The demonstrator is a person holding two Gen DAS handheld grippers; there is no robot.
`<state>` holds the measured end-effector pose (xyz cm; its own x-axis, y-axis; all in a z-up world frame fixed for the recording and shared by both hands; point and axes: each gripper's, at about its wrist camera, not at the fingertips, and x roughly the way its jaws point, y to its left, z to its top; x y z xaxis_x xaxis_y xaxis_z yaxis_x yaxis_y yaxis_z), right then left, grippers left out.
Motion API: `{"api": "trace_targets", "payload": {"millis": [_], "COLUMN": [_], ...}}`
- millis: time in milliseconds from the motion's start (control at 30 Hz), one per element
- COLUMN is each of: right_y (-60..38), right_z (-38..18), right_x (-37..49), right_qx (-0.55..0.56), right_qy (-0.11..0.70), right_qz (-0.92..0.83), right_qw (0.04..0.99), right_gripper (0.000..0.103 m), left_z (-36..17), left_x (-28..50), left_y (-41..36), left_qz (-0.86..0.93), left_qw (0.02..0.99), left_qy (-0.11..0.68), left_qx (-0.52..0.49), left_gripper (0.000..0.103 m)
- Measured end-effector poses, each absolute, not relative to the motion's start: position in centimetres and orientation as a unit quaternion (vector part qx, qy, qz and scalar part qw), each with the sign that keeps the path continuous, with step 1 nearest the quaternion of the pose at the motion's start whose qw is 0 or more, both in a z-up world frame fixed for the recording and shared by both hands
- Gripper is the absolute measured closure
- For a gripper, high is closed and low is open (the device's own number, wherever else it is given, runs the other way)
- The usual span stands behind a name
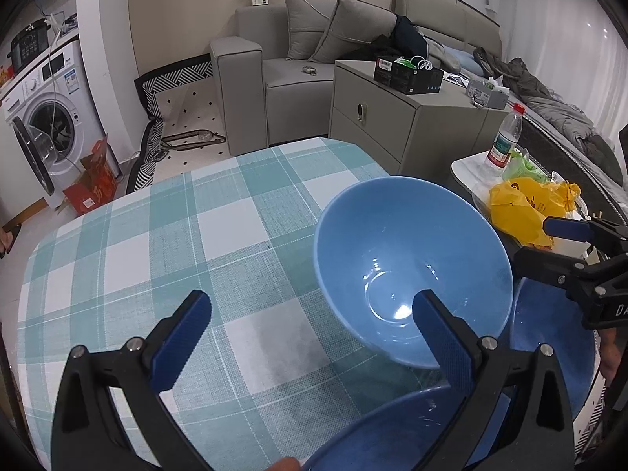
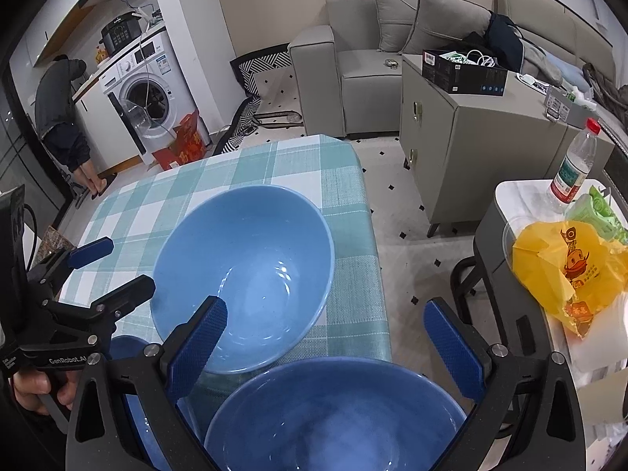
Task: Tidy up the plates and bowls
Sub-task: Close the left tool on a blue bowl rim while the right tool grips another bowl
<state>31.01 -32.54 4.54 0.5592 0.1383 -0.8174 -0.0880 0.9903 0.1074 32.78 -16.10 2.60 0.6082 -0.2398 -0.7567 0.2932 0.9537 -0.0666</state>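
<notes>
Blue bowls, stacking step | your left gripper and right gripper both spread, empty | next: clamp far bowl rim, nest into near bowl.

even indoor light — sharp, fisheye-bent edges, dark corners

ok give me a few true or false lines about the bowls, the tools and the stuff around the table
1. Both tools are open. True: the left tool and right tool each have their fingers spread, gripping nothing.
2. The light blue bowl is upside down. False: it sits upright, empty, on the checked tablecloth.
3. A darker blue bowl lies nearer the right tool. True.
4. The water bottle has a blue cap. False: the cap is red.
5. The yellow bag is on the checked tablecloth. False: it sits on the side table.
</notes>
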Motion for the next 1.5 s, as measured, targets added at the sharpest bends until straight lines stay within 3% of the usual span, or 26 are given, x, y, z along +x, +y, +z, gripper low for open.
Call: {"api": "trace_targets", "payload": {"millis": [233,400,633,733,800,1000,1500], "right_y": [-31.8,-31.9,-32.3,-32.4,-32.6,-32.9,-32.0], "right_z": [3.3,2.4,1.5,1.2,1.2,0.8,1.0], "right_x": [32.3,33.1,33.6,33.6,33.5,33.5,33.4], "right_qx": [0.027,0.039,0.057,0.055,0.057,0.062,0.05], "right_qy": [0.478,0.488,0.499,0.499,0.498,0.499,0.496], "right_qz": [0.078,0.086,0.092,0.091,0.087,0.088,0.091], "right_qw": [0.874,0.868,0.86,0.86,0.861,0.86,0.862], "right_gripper": [0.001,0.008,0.032,0.033,0.033,0.039,0.079], "left_z": [2.1,1.5,1.3,1.1,1.0,0.9,0.9], "left_x": [33.2,33.5,33.9,34.0,34.0,34.0,34.0], "left_y": [-17.4,-17.8,-17.9,-18.1,-18.2,-18.4,-18.3], "left_qz": [-0.165,-0.172,-0.164,-0.163,-0.164,-0.17,-0.173], "left_qw": [0.889,0.883,0.883,0.881,0.879,0.878,0.878], "left_qy": [0.425,0.433,0.435,0.441,0.443,0.443,0.441], "left_qx": [0.047,0.054,0.058,0.063,0.064,0.066,0.068], "left_gripper": [0.002,0.015,0.023,0.026,0.035,0.047,0.078]}}
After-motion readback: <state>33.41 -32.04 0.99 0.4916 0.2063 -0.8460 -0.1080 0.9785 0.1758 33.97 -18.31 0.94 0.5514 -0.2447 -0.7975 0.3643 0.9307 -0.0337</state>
